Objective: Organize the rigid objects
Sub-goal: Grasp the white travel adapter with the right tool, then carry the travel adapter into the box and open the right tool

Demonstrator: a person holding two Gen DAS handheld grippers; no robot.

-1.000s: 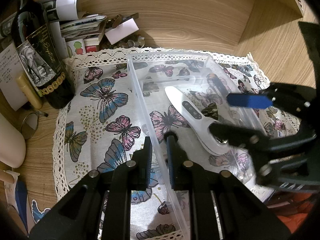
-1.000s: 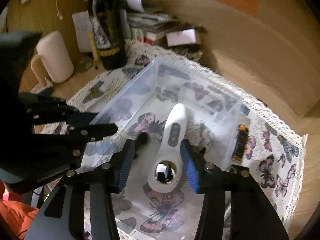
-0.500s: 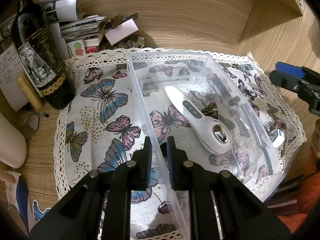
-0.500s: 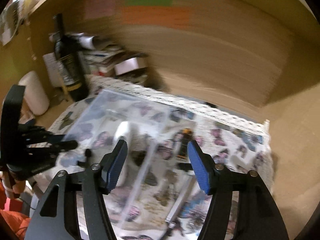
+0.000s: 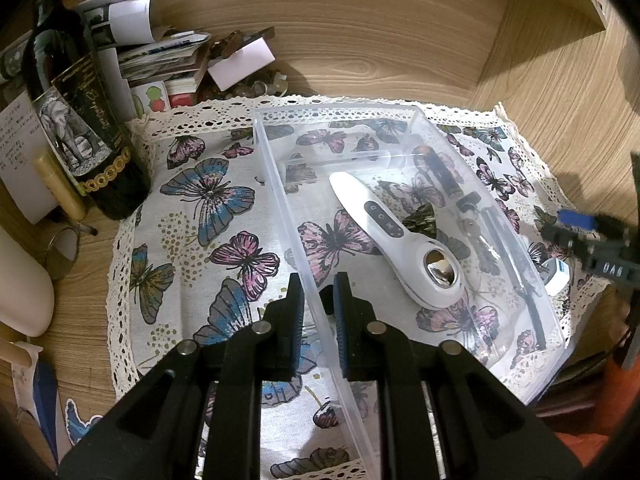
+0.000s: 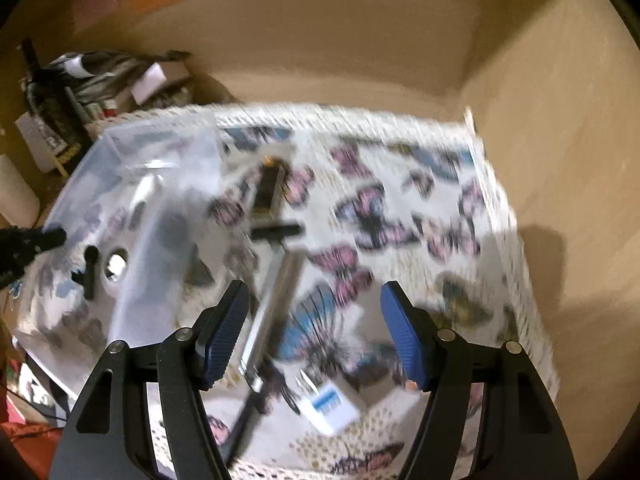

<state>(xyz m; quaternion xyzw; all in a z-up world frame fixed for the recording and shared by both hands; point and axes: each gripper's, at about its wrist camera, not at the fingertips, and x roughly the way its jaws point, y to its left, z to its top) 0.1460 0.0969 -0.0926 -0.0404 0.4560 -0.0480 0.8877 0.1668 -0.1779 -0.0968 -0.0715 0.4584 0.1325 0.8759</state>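
butterfly cloth (image 5: 208, 200) covers worktop. left claw (image 5: 318, 312) clamped on clear bin (image 5: 416, 110) wall; right claw (image 6: 314, 334) empty, opening, seeking next item: likely white box (image 6: 334, 404).

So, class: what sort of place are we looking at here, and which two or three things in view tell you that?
Probably a home desk or shelf nook with wood walls, not a workshop. A lace-edged butterfly cloth covers the surface, a wine bottle stands beside stacked papers, and a clear plastic bin holds a white handheld device.
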